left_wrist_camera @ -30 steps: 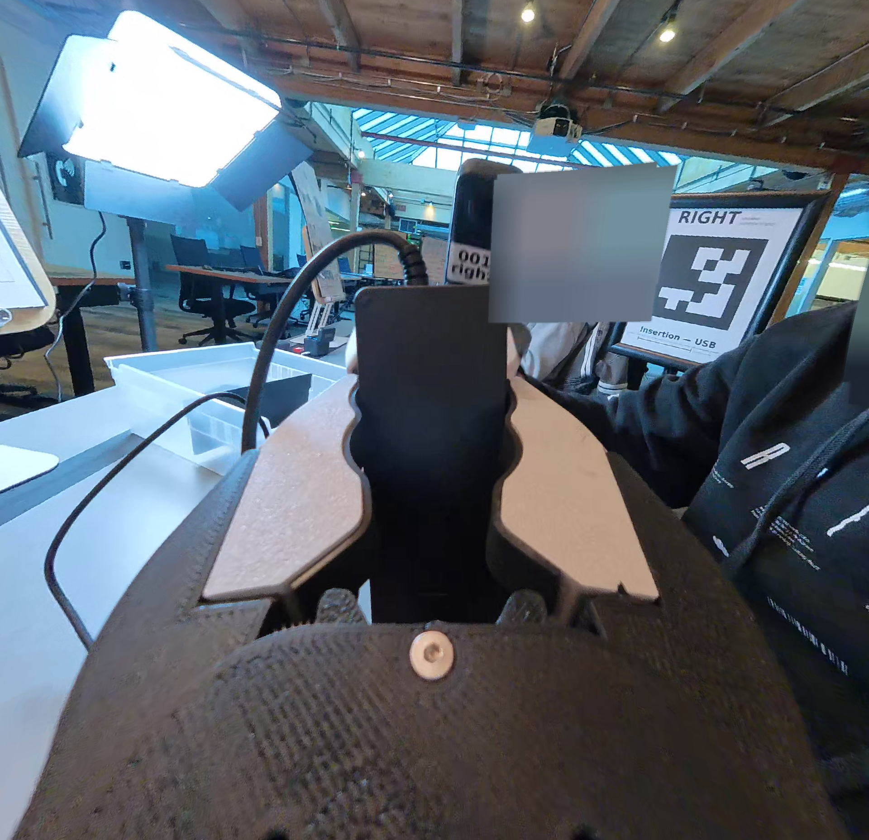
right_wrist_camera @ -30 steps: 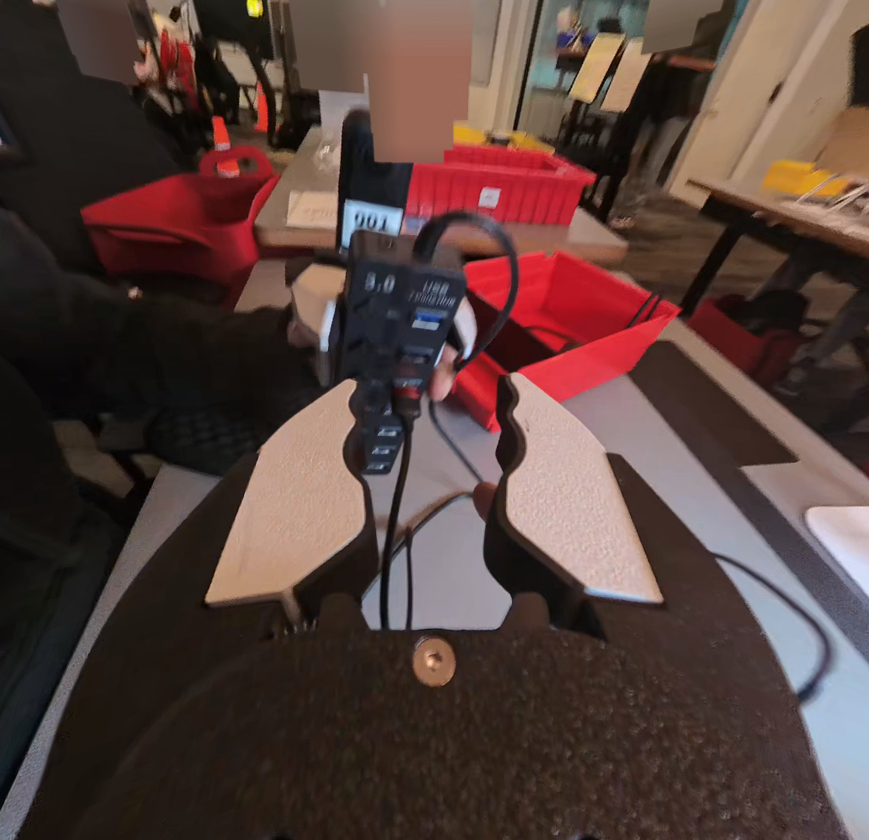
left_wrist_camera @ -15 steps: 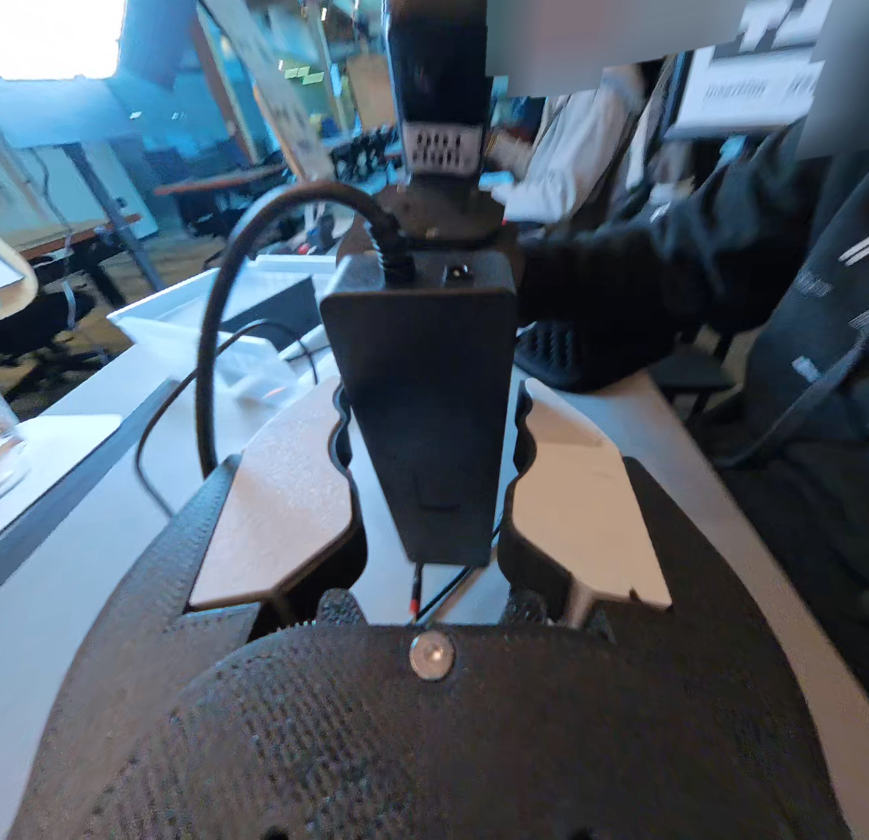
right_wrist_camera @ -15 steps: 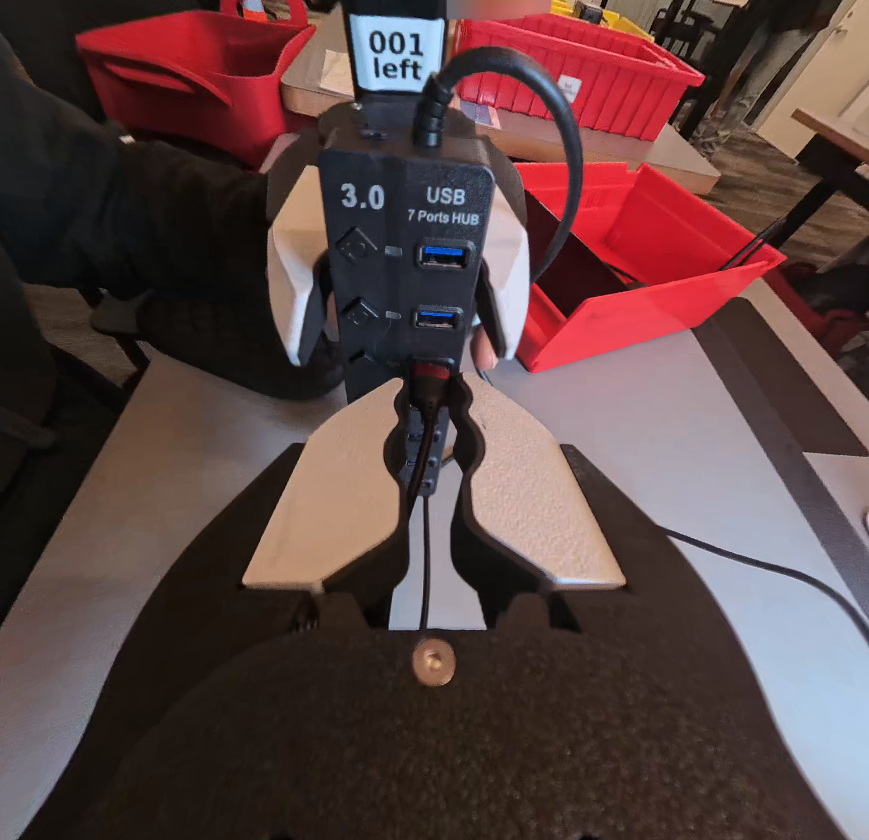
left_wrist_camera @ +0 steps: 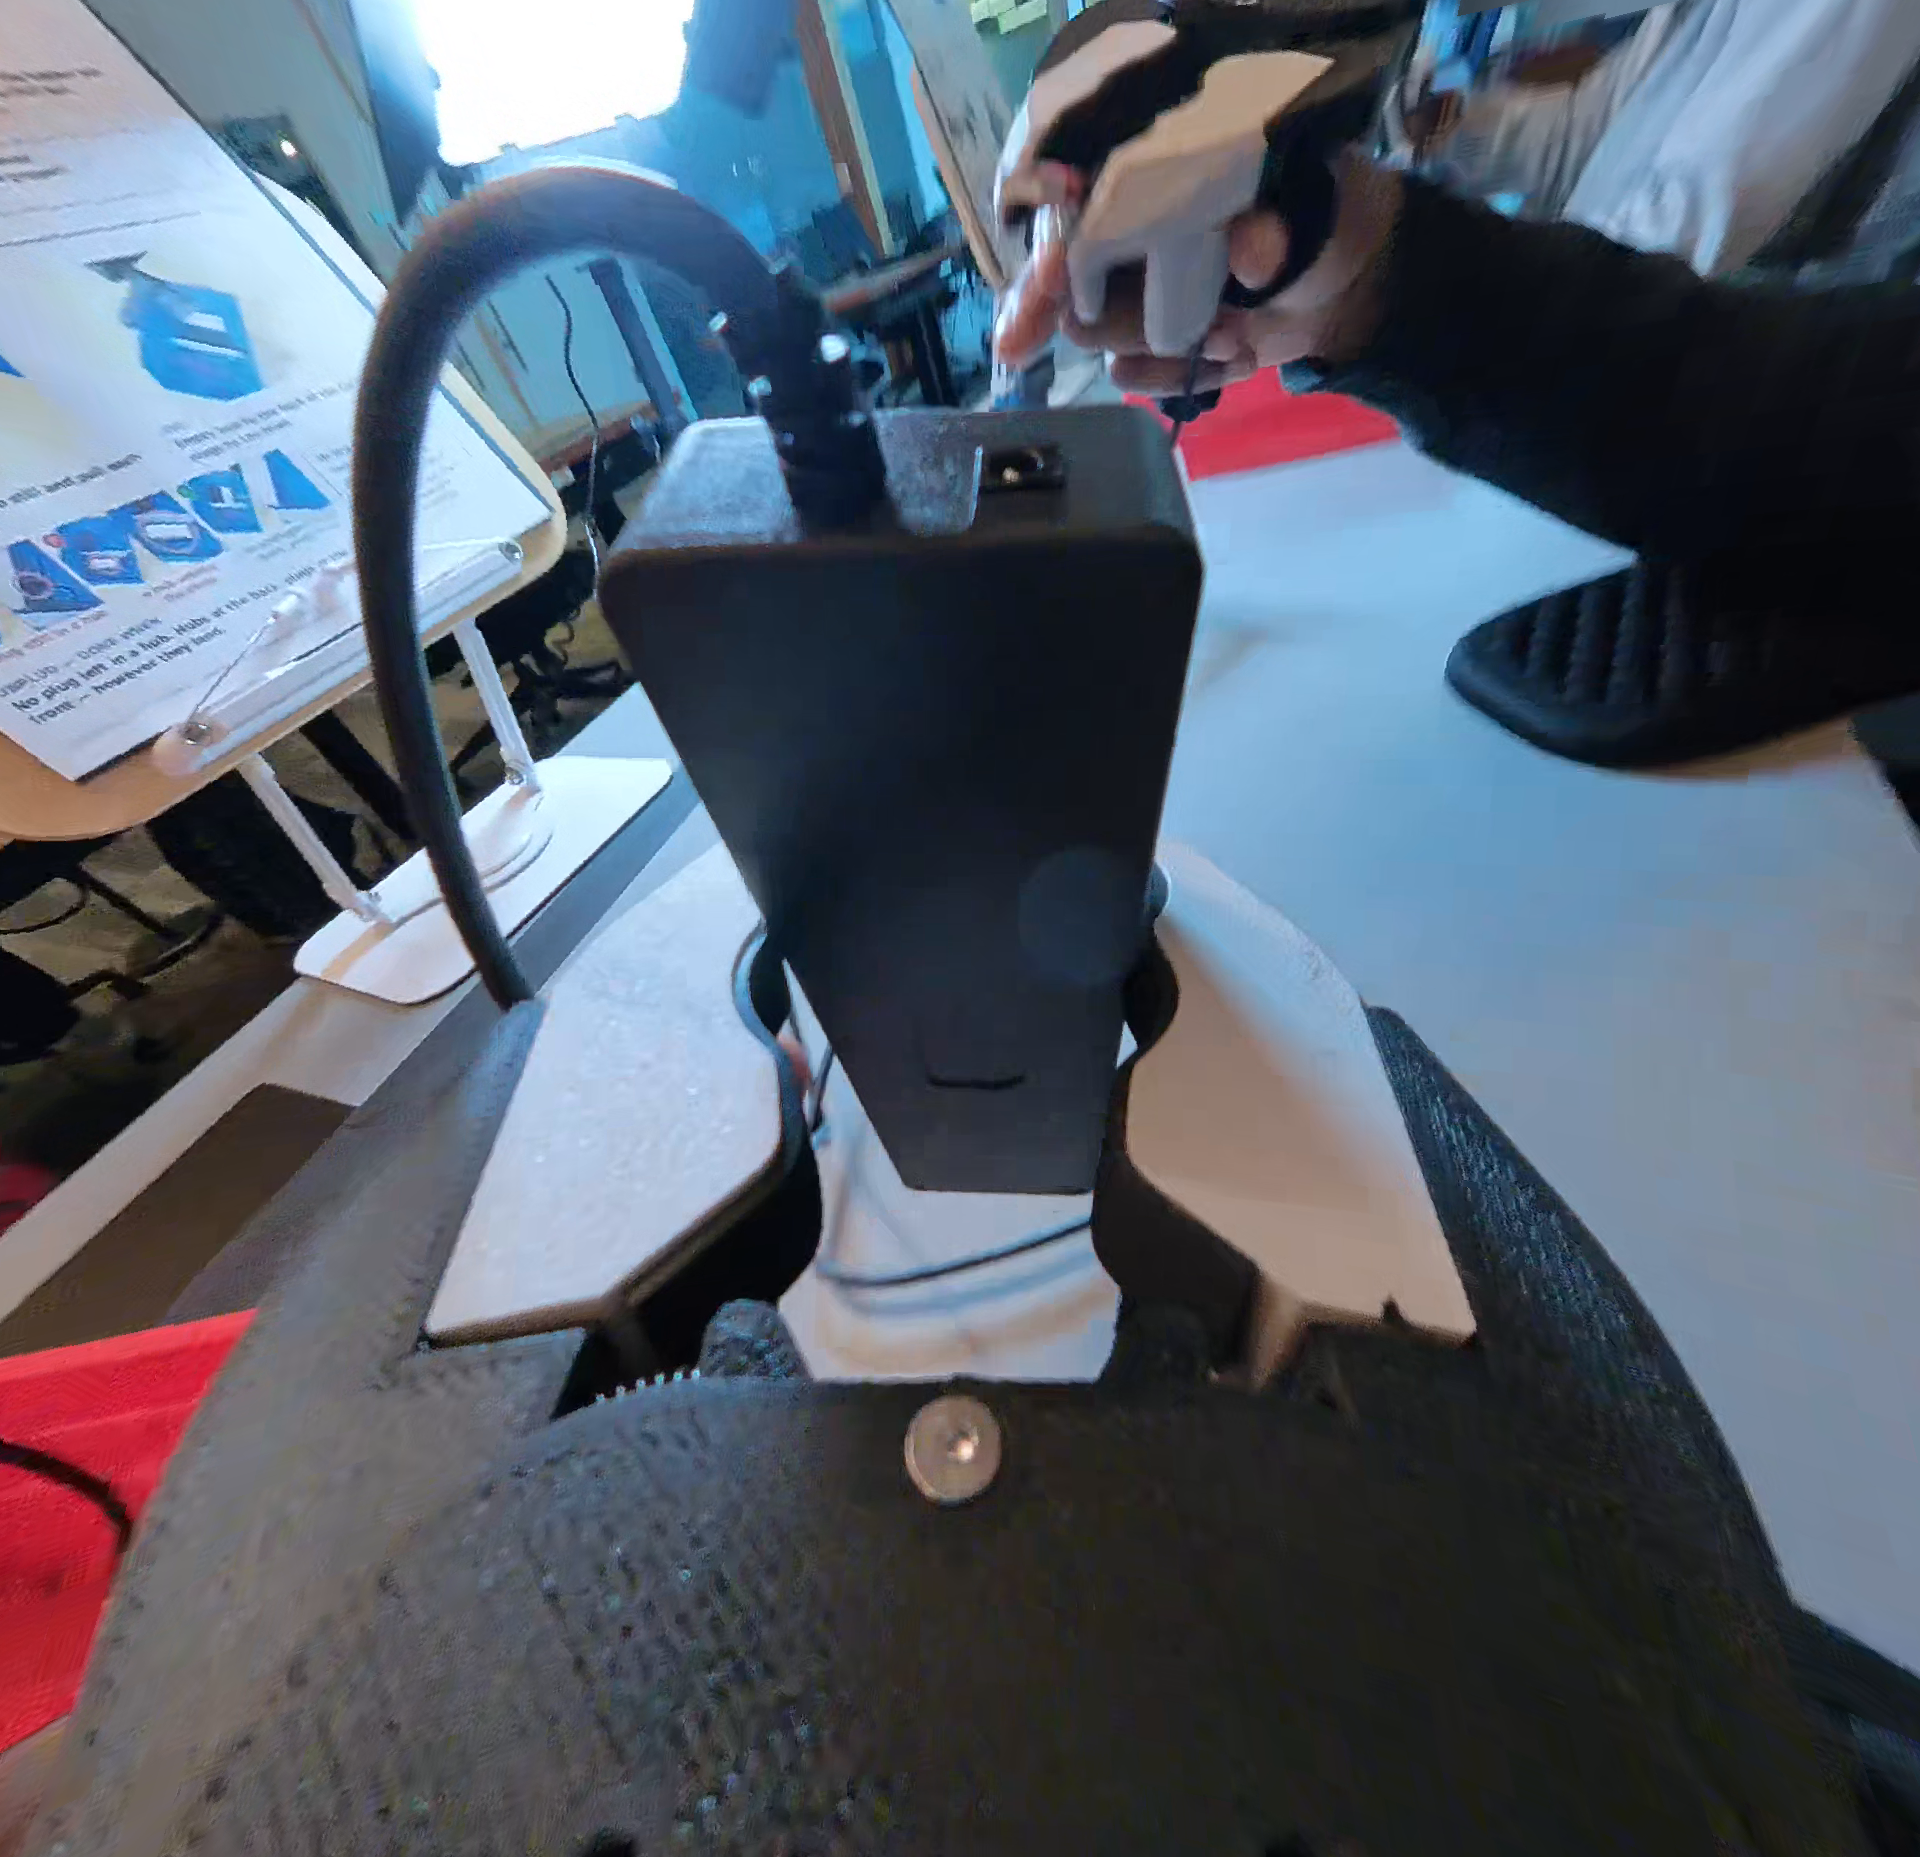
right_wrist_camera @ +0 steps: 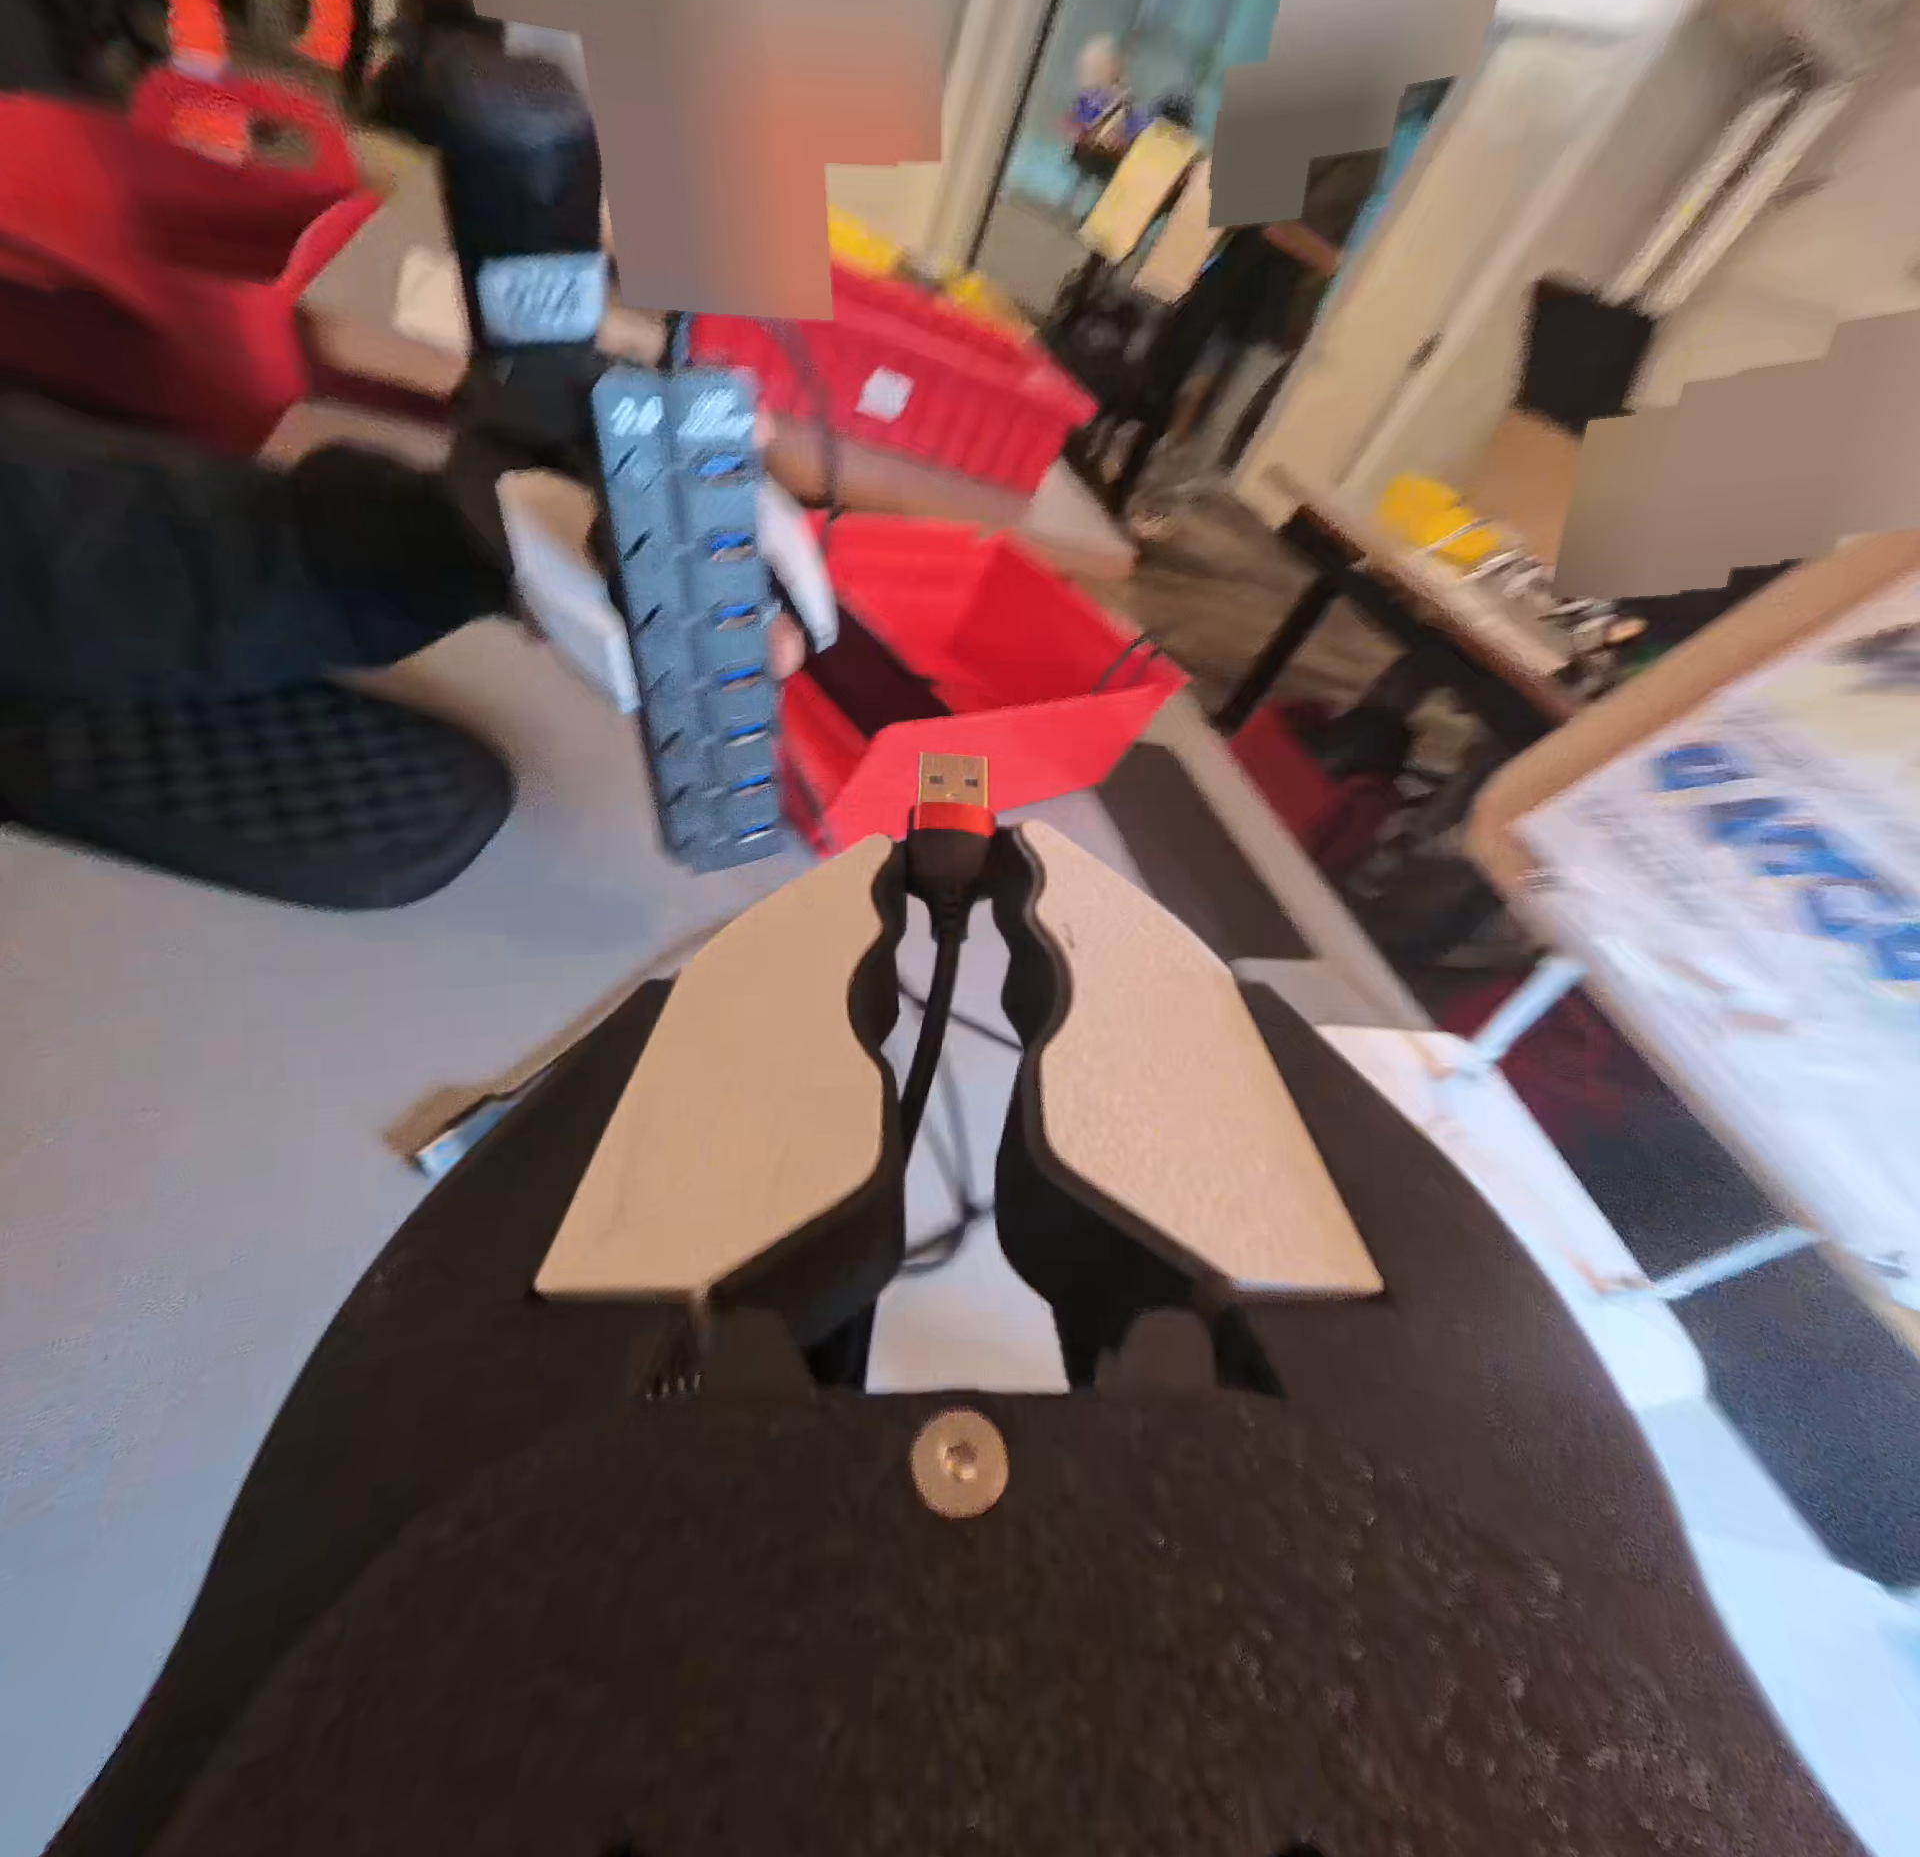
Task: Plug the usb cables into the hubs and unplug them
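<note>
My left gripper is shut on a black USB hub, held upright with its plain back towards this camera. The hub's thick black lead arches off its top. In the right wrist view the hub shows its row of blue ports, all empty, between the left gripper's white fingers. My right gripper is shut on a USB plug with a red collar, clear of the hub and to its right. The plug's thin black cable trails back between the fingers. The right gripper also shows in the left wrist view.
A red bin stands on the white table behind the plug. An instruction board on a white stand is beside the table edge, also in the right wrist view. More red bins are farther back. The grippers' ends are close to 15 cm from one another.
The right gripper shut on the red-collared plug, pulled it out of the hub and drew back to the right. The left gripper tilted down with the hub.
</note>
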The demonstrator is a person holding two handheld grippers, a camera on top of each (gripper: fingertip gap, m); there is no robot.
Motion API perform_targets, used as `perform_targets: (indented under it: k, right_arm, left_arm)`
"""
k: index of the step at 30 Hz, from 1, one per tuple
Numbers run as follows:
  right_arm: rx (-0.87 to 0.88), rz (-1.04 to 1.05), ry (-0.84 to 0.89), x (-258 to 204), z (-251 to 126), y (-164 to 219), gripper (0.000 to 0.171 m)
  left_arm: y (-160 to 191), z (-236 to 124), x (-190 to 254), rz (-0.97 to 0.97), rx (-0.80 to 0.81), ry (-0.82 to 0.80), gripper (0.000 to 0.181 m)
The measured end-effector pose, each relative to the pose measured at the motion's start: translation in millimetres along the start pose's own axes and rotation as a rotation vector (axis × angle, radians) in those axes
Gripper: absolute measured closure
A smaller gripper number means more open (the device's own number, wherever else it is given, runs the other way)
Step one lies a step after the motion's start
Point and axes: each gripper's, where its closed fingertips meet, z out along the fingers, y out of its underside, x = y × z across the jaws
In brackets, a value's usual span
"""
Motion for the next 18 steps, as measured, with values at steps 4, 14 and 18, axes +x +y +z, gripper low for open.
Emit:
perform_targets:
  k: [4, 14, 18]
  right_arm:
    - [0.079, -0.044, 0.269, 67, -59, -26, 0.155]
    - [-0.585, 0.127, 0.553, 147, -117, 169, 0.153]
    - [-0.545, 0.115, 0.629, 155, -120, 149, 0.130]
  left_arm:
    - [5, 10, -1, -0.037, 0.015, -0.007, 0.116]
    - [19, 25, 9, -0.067, -0.016, 0.027, 0.117]
    - [20, 27, 10, -0.102, -0.005, 0.042, 0.118]
